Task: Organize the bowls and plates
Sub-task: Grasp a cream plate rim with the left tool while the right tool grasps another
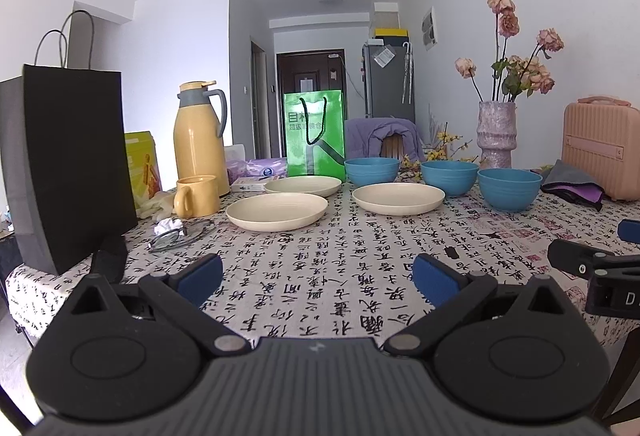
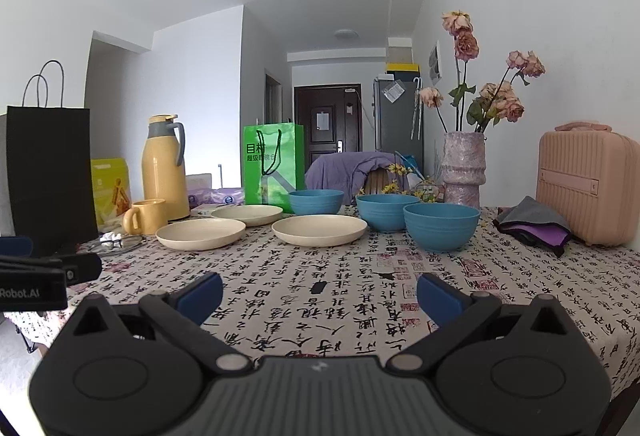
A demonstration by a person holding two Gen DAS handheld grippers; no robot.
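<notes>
The left gripper [image 1: 318, 278] and the right gripper [image 2: 320, 296] both hover low over the near part of the tabletop [image 1: 320, 300], each with its blue-padded fingers [image 1: 200, 276] spread wide and nothing between them. In the left wrist view only a cut-off black piece of the right gripper shows at the right border; in the right wrist view the left gripper appears as a black stub at the left border, its fingers out of frame. Three cream plates [image 1: 277, 211] lie separately toward the far middle of the calligraphy-print cloth: one near left, one behind it [image 1: 303, 186], one to the right [image 1: 398, 198]. Three blue bowls [image 1: 509, 189] stand upright in a row behind and right of them, the middle bowl [image 1: 449, 177] just beside the right plate and the leftmost bowl [image 1: 371, 170] partly hidden by plate rims. The black paper bag [image 1: 68, 164] blocks the far-left corner, and the yellow mug [image 1: 196, 195] covers the base of the yellow thermos [image 1: 198, 134]. Glasses [image 1: 180, 234] beside crumpled foil are hard to make out. The vase of dried roses [image 1: 497, 134], the folded grey and purple cloth [image 1: 570, 184] and the pink case [image 1: 602, 148] crowd the right far side; the case is clipped by the frame there. Between the fingers and the dishes the cloth lies bare, and the near tabletop edge is hidden under the gripper bodies.
</notes>
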